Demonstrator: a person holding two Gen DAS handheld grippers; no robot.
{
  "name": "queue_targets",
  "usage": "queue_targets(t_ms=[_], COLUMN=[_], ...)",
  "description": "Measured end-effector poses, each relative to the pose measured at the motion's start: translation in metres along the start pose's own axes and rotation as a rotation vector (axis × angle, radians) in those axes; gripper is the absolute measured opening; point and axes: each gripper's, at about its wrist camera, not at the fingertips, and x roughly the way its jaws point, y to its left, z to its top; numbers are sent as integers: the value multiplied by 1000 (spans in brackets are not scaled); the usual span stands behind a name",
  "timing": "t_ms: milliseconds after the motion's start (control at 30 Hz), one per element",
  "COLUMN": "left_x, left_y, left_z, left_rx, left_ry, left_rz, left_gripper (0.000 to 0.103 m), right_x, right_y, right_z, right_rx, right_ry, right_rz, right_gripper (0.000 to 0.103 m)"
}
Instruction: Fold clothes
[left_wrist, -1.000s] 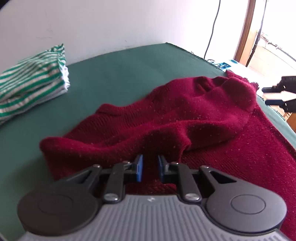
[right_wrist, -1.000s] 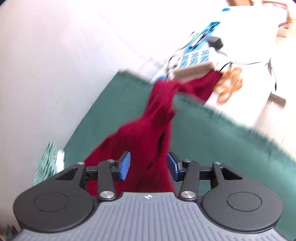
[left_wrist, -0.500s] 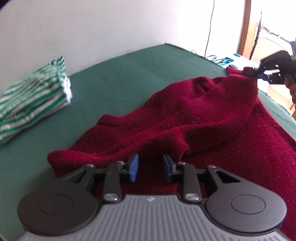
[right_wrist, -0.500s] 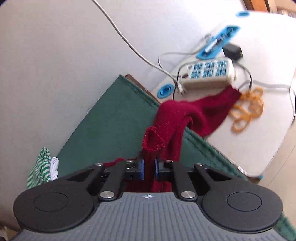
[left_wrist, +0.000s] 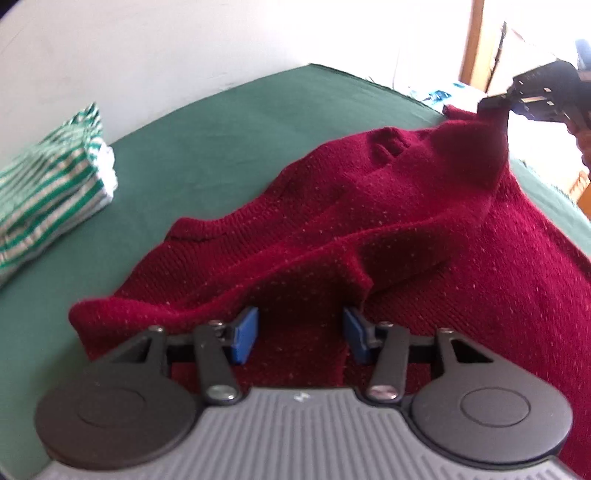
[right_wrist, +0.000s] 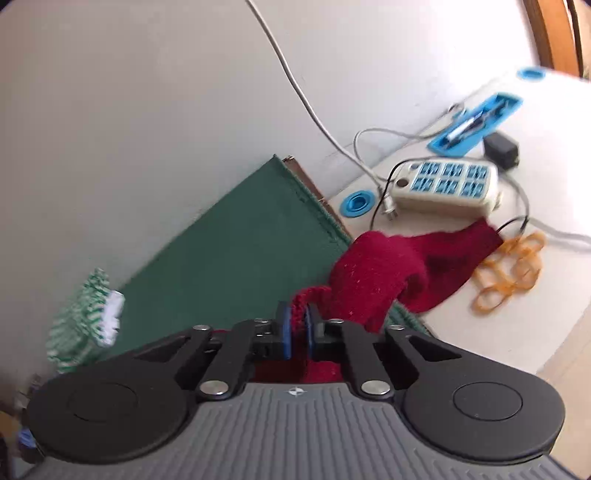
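While right fingers (right_wrist: 296, 325) pinch sweater (left_wrist: 406, 206) | left fingers (left_wrist: 301, 334) opening, sweater between, untouched

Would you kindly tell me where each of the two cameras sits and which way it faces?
Left wrist: on the left gripper, looking down across the maroon sweater on the green tablecloth; jaws opening, pads clear of the fabric.
Right wrist: on the right gripper, shut on the sweater's edge, facing the wall and a power strip.
Shared: sweater, tablecloth, folded striped garment; the left view also shows the right gripper.
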Motion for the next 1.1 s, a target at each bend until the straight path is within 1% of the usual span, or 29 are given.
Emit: queue_targets(t_ms=[100,133,167,200,233,267,300,467,567,600,667,700,733,767,800,833,867,900,933,967,1033,1067,1100], left_x=[-10,-9,-5,1,9,15,21,34,36,35,26,19,13,11,14,21,28,32,30,30,28,26,25], left_y=[-3,-3,-1,0,3,3,2,-10,-11,-10,-2,3,6,6,5,3,1,-1,-2,-1,0,-1,-5], left_z=[11,15,18,21,23,23,24,32,36,36,37,38,38,37,35,31,27,23,21,22,25,28,31], left_rx=[20,17,8,-7,-27,-39,-40,-7,-1,-4,-39,-61,-66,-48,-29,-23,-19,-10,-8,-27,-40,-13,28], left_ry=[-42,-47,-45,-34,-16,-11,-12,-22,-23,-28,-48,-66,-80,-79,-55,-19,17,26,9,11,22,29,38], left_rz=[-48,-56,-57,-59,-66,-72,-74,-59,-65,-76,-130,-171,-193,-187,-183,-194,-203,-203,-198,-211,-261,-270,-261], left_gripper=[48,45,22,11,4,2,2,0,2,2,3,5,14,19,16,9,9,9,9,9,9,9,9], right_x=[1,-1,-5,-11,-17,-21,-24,-22,-15,-12,-11,-14,-18,-22,-25,-26,-26,-25,-24,-21,-13,-9,-5], right_y=[-7,-8,-8,-8,-7,-7,-7,-2,-6,-9,-17,-20,-19,-19,-19,-18,-18,-17,-17,-16,-16,-17,-17], right_z=[1,4,8,12,16,21,25,33,31,30,26,26,27,29,31,34,37,41,43,43,42,41,39], right_rx=[8,29,47,57,67,79,87,47,43,48,69,88,88,87,87,90,97,103,102,92,70,57,42], right_ry=[-6,-18,-44,-82,-120,-151,-179,-233,-243,-244,-254,-279,-300,-321,-340,-353,-363,-370,-363,-348,-316,-296,-279], right_rz=[29,53,78,98,116,124,129,107,68,59,49,72,87,101,116,133,149,160,149,115,47,11,-34], right_gripper=[4,4,4,4,4,4,4,4,4,4,4,4,4,4,4,4,4,4,4,4,4,4,4])
